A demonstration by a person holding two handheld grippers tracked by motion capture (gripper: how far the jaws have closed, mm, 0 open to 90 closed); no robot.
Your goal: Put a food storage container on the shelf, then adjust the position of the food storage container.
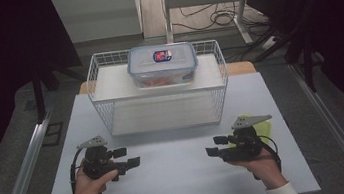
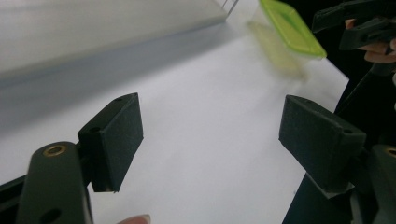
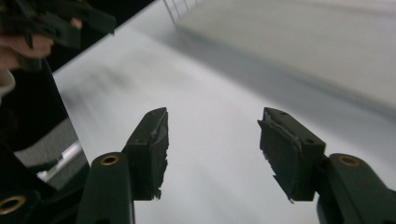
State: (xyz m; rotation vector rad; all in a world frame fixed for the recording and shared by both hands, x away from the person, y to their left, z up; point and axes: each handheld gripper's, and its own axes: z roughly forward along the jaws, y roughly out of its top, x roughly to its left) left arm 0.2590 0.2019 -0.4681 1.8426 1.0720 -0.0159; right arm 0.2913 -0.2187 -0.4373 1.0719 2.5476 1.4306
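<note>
Jaws wide on both the black left gripper (image 1: 125,157) and the black right gripper (image 1: 215,146) — nothing between them, low over the pale grey table (image 1: 180,176). Just behind the right gripper, a lime-green plastic lid (image 1: 265,127). Well beyond, a clear lidded plastic food container (image 1: 162,64) atop the white wire rack (image 1: 158,86).

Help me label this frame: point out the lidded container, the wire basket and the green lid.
lidded container (image 1: 162,64), high view, centre of its clear lid.
wire basket (image 1: 93,94), high view, left wire wall.
green lid (image 2: 290,27), left gripper view, its flat top.
</note>
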